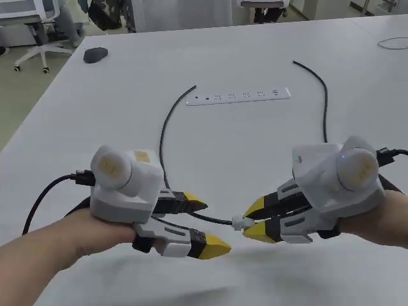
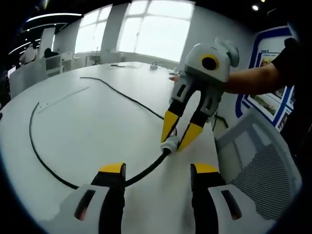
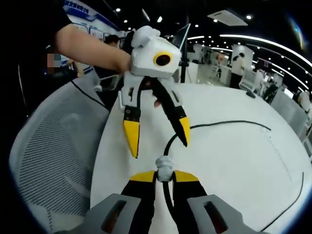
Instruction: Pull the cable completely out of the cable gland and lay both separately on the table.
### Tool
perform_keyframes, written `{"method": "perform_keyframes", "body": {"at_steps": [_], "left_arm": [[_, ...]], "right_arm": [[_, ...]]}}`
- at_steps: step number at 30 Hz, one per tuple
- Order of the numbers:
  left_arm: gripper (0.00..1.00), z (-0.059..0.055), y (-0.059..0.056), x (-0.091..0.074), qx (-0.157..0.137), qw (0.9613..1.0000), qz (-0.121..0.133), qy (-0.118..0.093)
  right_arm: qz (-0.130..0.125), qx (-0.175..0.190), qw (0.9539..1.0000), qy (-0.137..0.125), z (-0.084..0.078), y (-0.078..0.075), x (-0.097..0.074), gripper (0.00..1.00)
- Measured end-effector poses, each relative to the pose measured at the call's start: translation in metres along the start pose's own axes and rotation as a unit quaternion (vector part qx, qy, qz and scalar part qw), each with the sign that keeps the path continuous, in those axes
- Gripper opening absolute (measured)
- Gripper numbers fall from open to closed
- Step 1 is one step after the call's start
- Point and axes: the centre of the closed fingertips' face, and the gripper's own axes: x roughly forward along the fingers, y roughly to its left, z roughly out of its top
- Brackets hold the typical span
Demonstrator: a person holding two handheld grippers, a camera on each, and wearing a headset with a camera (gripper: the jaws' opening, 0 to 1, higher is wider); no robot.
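A small white cable gland (image 1: 239, 223) sits on the end of a long black cable (image 1: 163, 137) that curves away over the white table. My right gripper (image 1: 255, 220) is shut on the gland (image 3: 164, 166), and a short piece of cable runs back between its jaws. My left gripper (image 1: 210, 225) faces it from the left, open. The cable (image 2: 144, 171) passes between the left gripper's (image 2: 159, 168) yellow tips without being pinched. Seen from the left gripper, the right gripper (image 2: 180, 136) pinches the gland (image 2: 169, 145) just above the table. The left gripper (image 3: 158, 139) straddles the cable (image 3: 219, 124).
A white power strip (image 1: 239, 95) lies at mid-table beyond the cable's far end. A second black cable (image 1: 325, 95) runs down the right side. A dark mouse (image 1: 95, 55) lies far left near the table edge (image 1: 38, 105). A mesh office chair (image 3: 53, 146) stands beside the table.
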Motion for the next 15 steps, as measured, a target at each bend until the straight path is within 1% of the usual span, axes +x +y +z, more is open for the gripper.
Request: {"method": "perform_keyframes", "body": {"at_steps": [1,2,3,4,6,7,8,9,10,11,13,14,15], "left_arm": [[0.49,0.003,-0.006,0.001,0.001,0.9999,-0.015,-0.005],[0.45,0.010,-0.017,0.003,-0.001,0.9991,-0.040,-0.017],[0.40,0.014,-0.021,0.004,0.006,0.9984,-0.048,-0.028],[0.38,0.016,-0.024,0.004,0.012,0.9980,-0.055,-0.029],[0.34,0.022,-0.035,0.006,0.000,0.9958,-0.081,-0.041],[0.34,0.023,-0.039,0.007,-0.009,0.9945,-0.095,-0.043],[0.33,0.022,-0.039,0.008,-0.014,0.9946,-0.096,-0.038],[0.31,0.021,-0.040,0.009,-0.011,0.9945,-0.098,-0.035],[0.29,0.021,-0.042,0.009,-0.011,0.9940,-0.103,-0.035],[0.28,0.020,-0.046,0.009,-0.021,0.9925,-0.116,-0.033],[0.25,0.023,-0.049,0.010,-0.035,0.9907,-0.125,-0.041],[0.23,0.024,-0.049,0.010,-0.037,0.9904,-0.126,-0.042],[0.21,0.031,-0.051,0.009,-0.045,0.9884,-0.133,-0.058]], "right_arm": [[0.000,-0.004,1.0000,0.001,0.000,0.002,-0.003,0.07],[0.003,-0.010,0.9999,0.003,0.000,0.007,-0.008,0.07],[0.002,-0.026,0.9997,0.000,0.002,0.009,-0.011,0.07],[0.010,-0.023,0.9997,-0.001,0.003,0.016,-0.015,0.07],[0.009,-0.027,0.9996,-0.004,0.005,0.021,-0.019,0.07],[0.010,-0.031,0.9994,-0.004,0.006,0.024,-0.021,0.07],[0.010,-0.031,0.9994,-0.005,0.007,0.025,-0.023,0.07],[0.009,-0.033,0.9994,-0.006,0.008,0.026,-0.024,0.07],[0.008,-0.035,0.9993,-0.006,0.009,0.027,-0.026,0.07],[0.007,-0.036,0.9993,-0.006,0.010,0.027,-0.027,0.07],[0.004,-0.041,0.9991,-0.008,0.012,0.027,-0.030,0.07],[0.004,-0.043,0.9991,-0.006,0.012,0.028,-0.031,0.07],[0.002,-0.047,0.9989,-0.007,0.013,0.028,-0.031,0.07]]}}
